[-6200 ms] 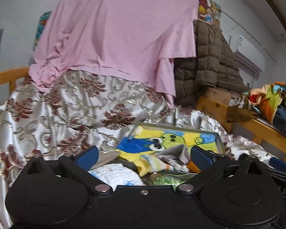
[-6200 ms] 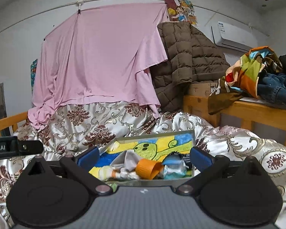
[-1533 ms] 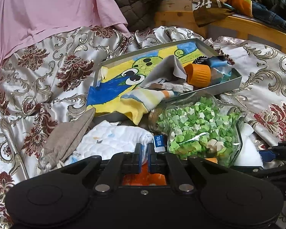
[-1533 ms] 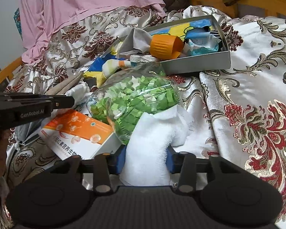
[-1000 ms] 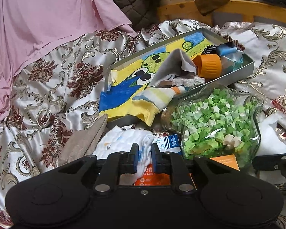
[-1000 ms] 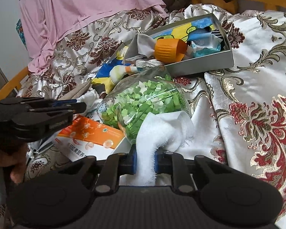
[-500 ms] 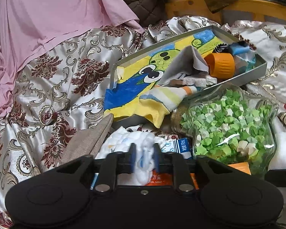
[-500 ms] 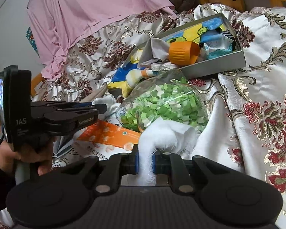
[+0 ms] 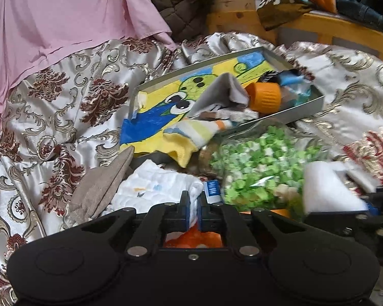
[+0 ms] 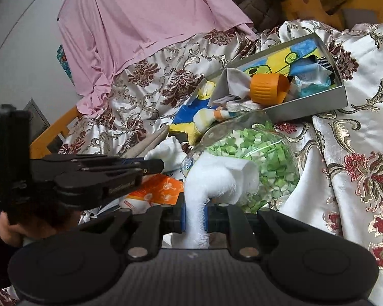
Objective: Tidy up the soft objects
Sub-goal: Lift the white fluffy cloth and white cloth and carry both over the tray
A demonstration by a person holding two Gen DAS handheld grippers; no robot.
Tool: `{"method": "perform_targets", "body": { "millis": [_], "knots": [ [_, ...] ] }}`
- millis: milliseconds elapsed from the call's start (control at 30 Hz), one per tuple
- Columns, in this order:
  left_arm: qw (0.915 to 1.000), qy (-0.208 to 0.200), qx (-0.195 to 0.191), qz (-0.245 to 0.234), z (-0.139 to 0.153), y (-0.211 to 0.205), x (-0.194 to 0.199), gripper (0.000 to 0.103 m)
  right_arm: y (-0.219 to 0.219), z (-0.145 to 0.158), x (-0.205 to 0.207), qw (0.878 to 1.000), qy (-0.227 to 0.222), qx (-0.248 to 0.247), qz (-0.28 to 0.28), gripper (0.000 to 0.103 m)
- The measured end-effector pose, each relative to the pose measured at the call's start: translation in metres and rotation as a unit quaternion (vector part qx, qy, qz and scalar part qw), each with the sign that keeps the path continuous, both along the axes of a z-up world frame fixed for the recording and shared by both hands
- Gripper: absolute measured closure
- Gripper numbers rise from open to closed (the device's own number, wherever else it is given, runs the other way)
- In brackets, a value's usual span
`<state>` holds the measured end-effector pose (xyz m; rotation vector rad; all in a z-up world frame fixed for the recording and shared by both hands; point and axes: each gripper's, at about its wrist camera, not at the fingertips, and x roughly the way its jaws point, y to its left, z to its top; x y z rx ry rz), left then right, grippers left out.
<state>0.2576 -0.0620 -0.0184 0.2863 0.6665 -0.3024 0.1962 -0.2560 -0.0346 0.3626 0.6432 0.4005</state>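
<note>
My left gripper [image 9: 194, 213] is shut on the edge of a white quilted cloth [image 9: 155, 186] that lies on the bed in front of it. My right gripper [image 10: 194, 215] is shut on a white gauze cloth [image 10: 217, 176] and holds it up in front of a clear jar of green paper stars [image 10: 255, 150]. The gauze also shows at the right of the left wrist view [image 9: 326, 188]. A grey tin tray [image 9: 303, 107] beyond holds a yellow and blue cartoon cloth [image 9: 160, 112], a grey cloth [image 9: 222, 89], a striped sock [image 9: 196, 130] and an orange cap [image 9: 264, 97].
An orange and white box [image 10: 155, 191] lies under the left gripper [image 10: 150, 165]. A beige cloth [image 9: 102, 181] lies at the left. The bed has a floral satin cover [image 9: 63, 107]. A pink sheet [image 9: 63, 17] hangs behind. A wooden bed frame [image 9: 339, 30] with clothes stands at the right.
Both grippers have closed on their cloths since the earliest frames. In the last second the right gripper has lifted the white gauze higher. The left gripper keeps its hold on the quilted cloth.
</note>
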Motion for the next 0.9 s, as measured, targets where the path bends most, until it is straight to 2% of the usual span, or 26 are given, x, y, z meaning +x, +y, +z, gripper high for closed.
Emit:
{"method": "perform_targets", "body": {
  "millis": [200,367,567,900],
  "knots": [
    [0.9993,0.004,-0.027,-0.026,0.014,0.004,-0.023,0.098,-0.005,0.004,-0.002,1.0,-0.01,0.007,-0.011,0.089],
    [0.9978,0.007,-0.033,-0.057,0.021,0.004,-0.043,0.098,-0.007,0.006,-0.002,1.0,-0.014,0.007,-0.015,0.089],
    [0.9973,-0.028,-0.047,-0.05,0.034,0.002,-0.058,0.098,-0.012,0.009,-0.004,0.999,-0.028,0.012,-0.026,0.089],
    [0.9924,-0.096,-0.072,-0.026,0.07,-0.006,-0.045,0.099,-0.024,0.03,-0.004,0.995,-0.084,0.006,-0.045,0.089]
  ]
}}
